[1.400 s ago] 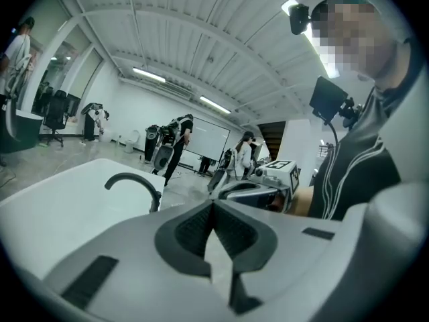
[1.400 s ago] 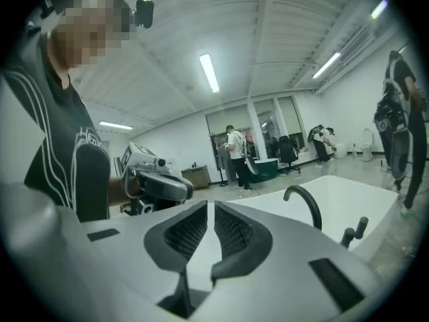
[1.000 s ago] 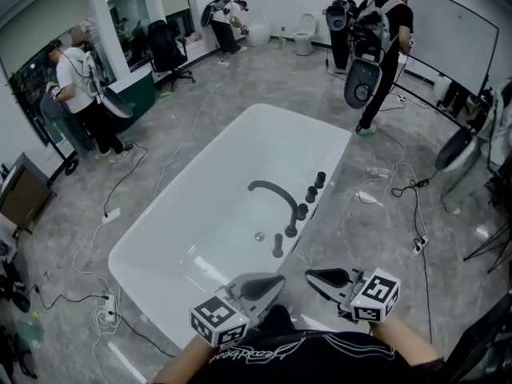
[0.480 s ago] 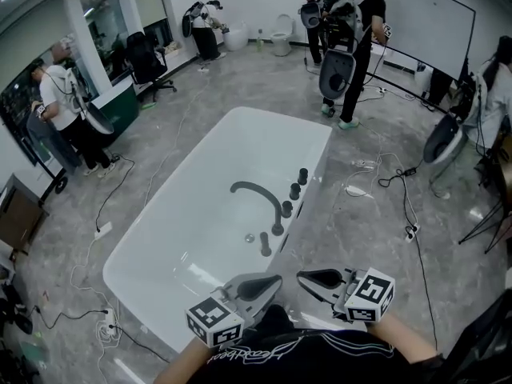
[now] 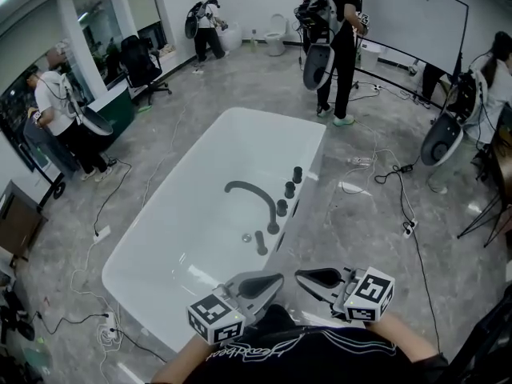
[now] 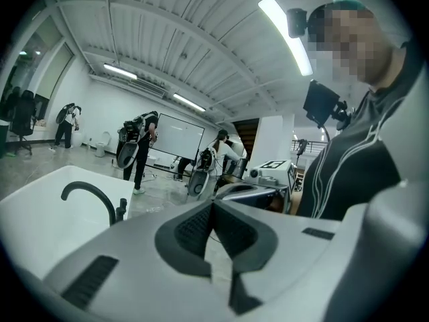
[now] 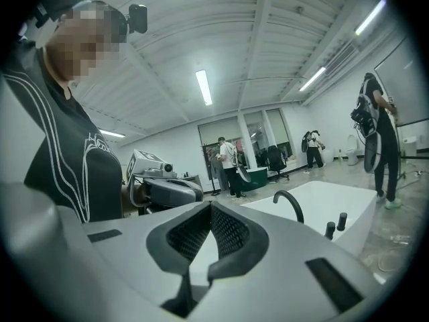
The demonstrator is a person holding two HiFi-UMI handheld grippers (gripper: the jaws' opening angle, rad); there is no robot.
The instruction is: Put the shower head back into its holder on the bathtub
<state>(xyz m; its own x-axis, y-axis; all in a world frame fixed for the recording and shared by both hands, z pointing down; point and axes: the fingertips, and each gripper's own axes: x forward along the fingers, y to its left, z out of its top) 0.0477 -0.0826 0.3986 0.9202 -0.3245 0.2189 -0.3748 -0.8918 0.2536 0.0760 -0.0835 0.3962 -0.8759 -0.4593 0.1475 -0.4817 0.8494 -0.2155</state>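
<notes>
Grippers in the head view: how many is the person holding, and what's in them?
2. The left gripper is at the bottom, by the near end of the bathtub; the right gripper is right beside it. Both are shut and empty.

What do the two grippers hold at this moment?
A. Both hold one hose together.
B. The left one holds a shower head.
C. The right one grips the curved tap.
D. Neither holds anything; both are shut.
D: in each gripper's own view, the jaws of the left gripper and of the right gripper meet with nothing between them.
</notes>
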